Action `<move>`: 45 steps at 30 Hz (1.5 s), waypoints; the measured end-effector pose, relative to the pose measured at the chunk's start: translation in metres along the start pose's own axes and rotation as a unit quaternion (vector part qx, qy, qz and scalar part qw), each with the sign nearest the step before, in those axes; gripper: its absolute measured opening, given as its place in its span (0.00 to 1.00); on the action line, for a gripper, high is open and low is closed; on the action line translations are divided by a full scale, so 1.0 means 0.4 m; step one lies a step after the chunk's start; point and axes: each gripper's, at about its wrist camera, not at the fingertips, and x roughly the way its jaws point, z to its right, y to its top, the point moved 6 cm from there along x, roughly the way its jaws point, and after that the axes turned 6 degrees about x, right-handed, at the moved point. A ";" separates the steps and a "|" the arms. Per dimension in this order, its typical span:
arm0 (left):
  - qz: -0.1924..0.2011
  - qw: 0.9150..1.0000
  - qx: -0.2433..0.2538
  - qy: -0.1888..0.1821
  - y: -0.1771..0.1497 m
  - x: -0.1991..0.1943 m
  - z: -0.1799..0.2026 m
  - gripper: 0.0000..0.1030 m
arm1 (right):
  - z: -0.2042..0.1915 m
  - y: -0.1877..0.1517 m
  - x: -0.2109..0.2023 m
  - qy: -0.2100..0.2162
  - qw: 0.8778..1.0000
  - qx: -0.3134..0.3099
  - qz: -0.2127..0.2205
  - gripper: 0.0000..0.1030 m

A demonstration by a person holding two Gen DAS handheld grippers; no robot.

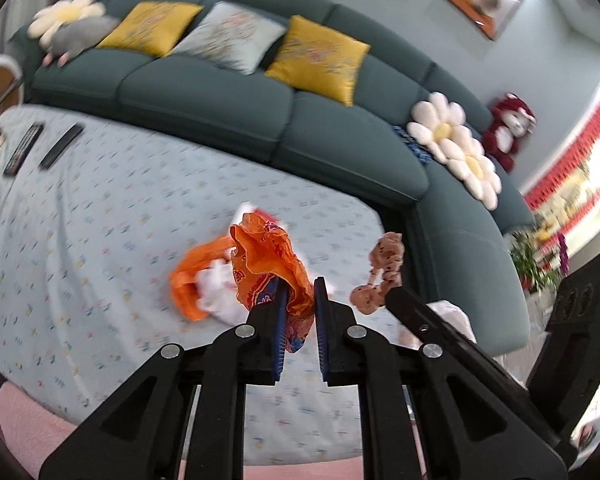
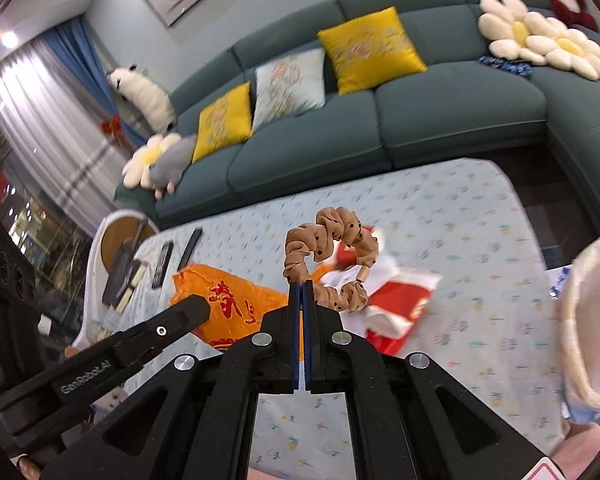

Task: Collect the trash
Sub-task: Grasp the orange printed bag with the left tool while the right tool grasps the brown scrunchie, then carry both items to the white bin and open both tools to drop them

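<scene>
My left gripper (image 1: pixel 299 285) is shut on a crumpled orange plastic bag (image 1: pixel 266 254), held above the table. More orange plastic with white scraps (image 1: pixel 204 292) shows below and to its left. My right gripper (image 2: pixel 302 285) is shut on a tan polka-dot scrunchie (image 2: pixel 324 232), which stands up as a loop above its tips. A red and white wrapper (image 2: pixel 400 304) lies on the tablecloth behind the scrunchie. In the left wrist view the right gripper (image 1: pixel 398 294) and the scrunchie (image 1: pixel 386 268) are just right of the bag. The right wrist view shows the orange bag (image 2: pixel 236 300) at the left.
The table (image 1: pixel 100 220) has a pale blue patterned cloth. Two black remotes (image 1: pixel 24 148) lie at its far left. A teal corner sofa (image 1: pixel 228 96) with cushions runs behind it. A pale woven basket (image 2: pixel 588 320) is at the right edge. Pink floor (image 1: pixel 28 420) is below.
</scene>
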 end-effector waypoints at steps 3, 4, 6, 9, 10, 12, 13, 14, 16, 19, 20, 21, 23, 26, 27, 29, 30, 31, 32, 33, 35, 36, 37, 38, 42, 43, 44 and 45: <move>0.004 0.999 0.026 -0.020 0.005 -0.003 0.097 0.12 | 0.054 0.018 -0.052 -0.008 1.000 0.010 0.017 0.01; 0.004 0.999 0.035 -0.026 0.004 -0.002 0.127 0.12 | 0.078 0.024 -0.075 -0.013 1.000 0.014 0.024 0.01; 0.002 0.998 0.054 -0.036 0.001 0.006 0.194 0.12 | 0.131 0.034 -0.116 -0.021 0.999 0.026 0.037 0.02; -0.001 0.995 0.081 -0.050 -0.009 0.023 0.290 0.12 | 0.213 0.046 -0.168 -0.034 0.997 0.047 0.052 0.01; -0.004 0.995 0.088 -0.055 -0.013 0.030 0.315 0.12 | 0.234 0.047 -0.180 -0.037 0.996 0.053 0.056 0.01; -0.010 0.992 0.103 -0.066 -0.026 0.045 0.376 0.12 | 0.294 0.050 -0.215 -0.047 0.994 0.069 0.066 0.02; -0.013 0.991 0.109 -0.070 -0.032 0.052 0.400 0.12 | 0.316 0.049 -0.227 -0.050 0.994 0.074 0.070 0.02; -0.016 0.990 0.116 -0.074 -0.038 0.061 0.426 0.12 | 0.346 0.054 -0.242 -0.055 0.992 0.082 0.075 0.01; -0.022 0.988 0.130 -0.082 -0.054 0.076 0.482 0.12 | 0.394 0.054 -0.268 -0.063 0.990 0.094 0.082 0.02; -0.034 0.984 0.150 -0.092 -0.077 0.107 0.558 0.12 | 0.474 0.049 -0.304 -0.077 0.986 0.116 0.092 0.01; -0.038 0.983 0.155 -0.096 -0.085 0.116 0.578 0.12 | 0.500 0.046 -0.313 -0.082 0.984 0.123 0.094 0.01; -0.041 0.981 0.159 -0.099 -0.090 0.123 0.594 0.12 | 0.527 0.043 -0.323 -0.087 0.983 0.132 0.096 0.01; -0.048 0.979 0.169 -0.107 -0.104 0.143 0.634 0.12 | 0.567 0.035 -0.334 -0.095 0.980 0.144 0.097 0.02; -0.059 0.975 0.180 -0.113 -0.124 0.172 0.680 0.12 | 0.637 0.017 -0.344 -0.109 0.975 0.166 0.097 0.01; -0.064 0.974 0.184 -0.115 -0.133 0.186 0.699 0.12 | 0.657 0.012 -0.346 -0.113 0.974 0.172 0.096 0.01; -0.072 0.972 0.190 -0.118 -0.146 0.208 0.726 0.12 | 0.691 0.000 -0.347 -0.119 0.971 0.182 0.093 0.01; -0.077 0.971 0.193 -0.118 -0.155 0.219 0.740 0.12 | 0.712 -0.007 -0.345 -0.123 0.970 0.188 0.091 0.01; -0.080 0.970 0.195 -0.119 -0.160 0.226 0.747 0.12 | 0.725 -0.013 -0.344 -0.126 0.969 0.192 0.090 0.01; -0.085 0.969 0.198 -0.119 -0.167 0.239 0.760 0.12 | 0.739 -0.018 -0.343 -0.130 0.968 0.195 0.088 0.01; -0.089 0.969 0.199 -0.119 -0.171 0.248 0.767 0.12 | 0.756 -0.025 -0.339 -0.133 0.967 0.200 0.086 0.01; -0.095 0.968 0.201 -0.120 -0.181 0.265 0.781 0.13 | 0.776 -0.035 -0.336 -0.139 0.965 0.205 0.082 0.02; -0.098 0.967 0.202 -0.119 -0.184 0.274 0.786 0.13 | 0.781 -0.038 -0.332 -0.144 0.965 0.205 0.081 0.02; -0.100 0.967 0.201 -0.117 -0.186 0.282 0.790 0.13 | 0.789 -0.042 -0.327 -0.157 0.964 0.201 0.078 0.02; -0.102 0.968 0.199 -0.112 -0.189 0.291 0.790 0.15 | 0.792 -0.042 -0.324 -0.166 0.963 0.200 0.076 0.06; -0.100 0.970 0.195 -0.101 -0.186 0.305 0.787 0.41 | 0.817 -0.046 -0.325 -0.188 0.957 0.207 0.076 0.15; -0.099 0.971 0.195 -0.099 -0.185 0.306 0.787 0.42 | 0.818 -0.048 -0.325 -0.190 0.956 0.209 0.076 0.15; -0.099 0.971 0.195 -0.098 -0.184 0.307 0.785 0.42 | 0.822 -0.050 -0.326 -0.191 0.956 0.210 0.076 0.18; -0.100 0.971 0.196 -0.097 -0.184 0.308 0.781 0.43 | 0.822 -0.053 -0.326 -0.193 0.955 0.212 0.076 0.21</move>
